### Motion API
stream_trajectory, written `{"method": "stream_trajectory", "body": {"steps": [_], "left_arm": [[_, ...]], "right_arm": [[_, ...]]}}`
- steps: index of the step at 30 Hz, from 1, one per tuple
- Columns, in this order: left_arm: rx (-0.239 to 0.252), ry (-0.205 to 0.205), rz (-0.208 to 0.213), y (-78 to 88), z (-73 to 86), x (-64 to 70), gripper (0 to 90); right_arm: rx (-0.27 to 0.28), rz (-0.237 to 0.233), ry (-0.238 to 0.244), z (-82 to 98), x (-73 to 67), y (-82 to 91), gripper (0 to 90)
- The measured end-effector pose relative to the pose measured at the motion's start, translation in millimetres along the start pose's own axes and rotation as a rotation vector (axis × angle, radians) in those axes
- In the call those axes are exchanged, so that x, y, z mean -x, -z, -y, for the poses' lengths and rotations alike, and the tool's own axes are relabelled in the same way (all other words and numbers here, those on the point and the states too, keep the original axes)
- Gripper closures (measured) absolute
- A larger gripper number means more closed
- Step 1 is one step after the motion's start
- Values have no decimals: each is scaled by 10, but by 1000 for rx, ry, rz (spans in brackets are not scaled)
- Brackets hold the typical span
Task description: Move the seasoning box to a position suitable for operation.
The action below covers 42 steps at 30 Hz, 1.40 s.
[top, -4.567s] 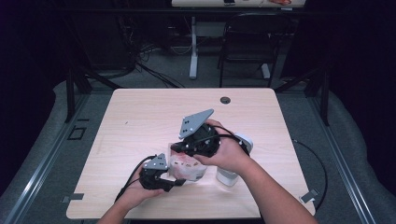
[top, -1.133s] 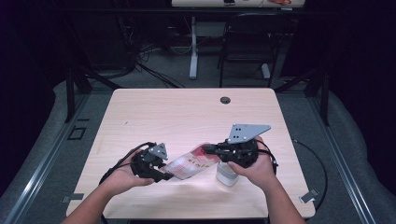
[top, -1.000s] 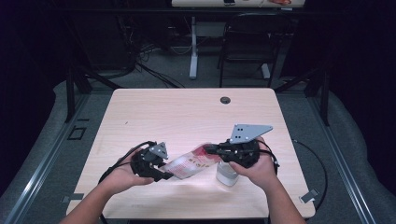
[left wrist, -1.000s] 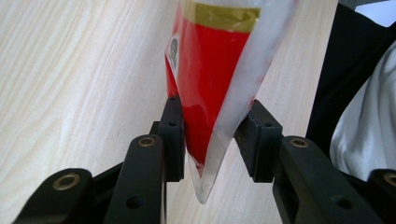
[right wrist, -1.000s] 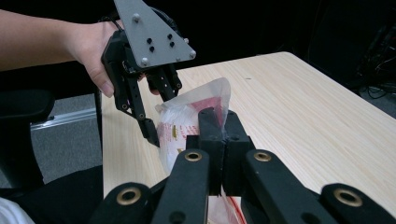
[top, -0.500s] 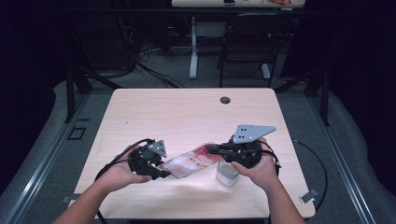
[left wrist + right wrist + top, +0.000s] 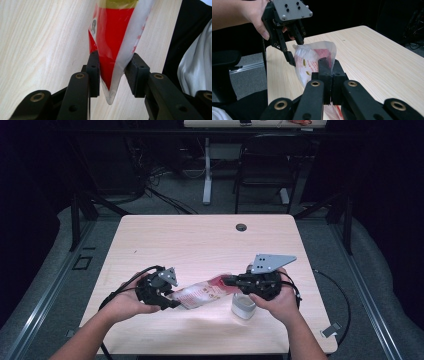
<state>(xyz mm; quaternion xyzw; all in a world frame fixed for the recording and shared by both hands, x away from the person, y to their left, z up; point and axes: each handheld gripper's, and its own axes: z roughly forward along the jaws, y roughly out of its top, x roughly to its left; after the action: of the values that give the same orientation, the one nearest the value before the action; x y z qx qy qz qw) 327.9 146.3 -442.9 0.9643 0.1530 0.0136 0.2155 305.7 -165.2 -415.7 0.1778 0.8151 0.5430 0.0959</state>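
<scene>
A red-and-white plastic bag (image 7: 205, 292) hangs stretched just above the wooden table (image 7: 200, 240) between my two grippers. My left gripper (image 7: 175, 301) holds the bag's left end. In the left gripper view its pads (image 7: 94, 72) press both sides of the bag's pointed corner (image 7: 112, 50). My right gripper (image 7: 227, 281) is shut on the bag's right end. In the right gripper view its jaws (image 7: 332, 72) are closed flat on thin film, with the bag (image 7: 312, 60) bulging beyond them and the left gripper (image 7: 296, 51) at its far end. A small white tub (image 7: 243, 306) stands under the right hand.
A dark cable grommet (image 7: 241, 227) sits near the table's far edge. A chair (image 7: 265, 170) and a desk leg stand on the floor beyond. Both hands work close to the table's near edge. White cloth (image 7: 195, 65) shows past the table edge.
Since the oldest frame my right gripper has swung from the middle to the right, drawing the bag out between the grippers. Over the last second both hands have hardly shifted.
</scene>
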Motion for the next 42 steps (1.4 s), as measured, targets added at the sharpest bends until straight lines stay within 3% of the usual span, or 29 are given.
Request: {"method": "stream_trajectory", "body": {"steps": [13,42], "left_arm": [[-41,-4,-18,139,-93,13,674],[-75,-15,-42,325,-193,20,694]], "right_arm": [[2,-3,-15,28,34,42,897],[-3,-9,-45,91,86,77,896]]}}
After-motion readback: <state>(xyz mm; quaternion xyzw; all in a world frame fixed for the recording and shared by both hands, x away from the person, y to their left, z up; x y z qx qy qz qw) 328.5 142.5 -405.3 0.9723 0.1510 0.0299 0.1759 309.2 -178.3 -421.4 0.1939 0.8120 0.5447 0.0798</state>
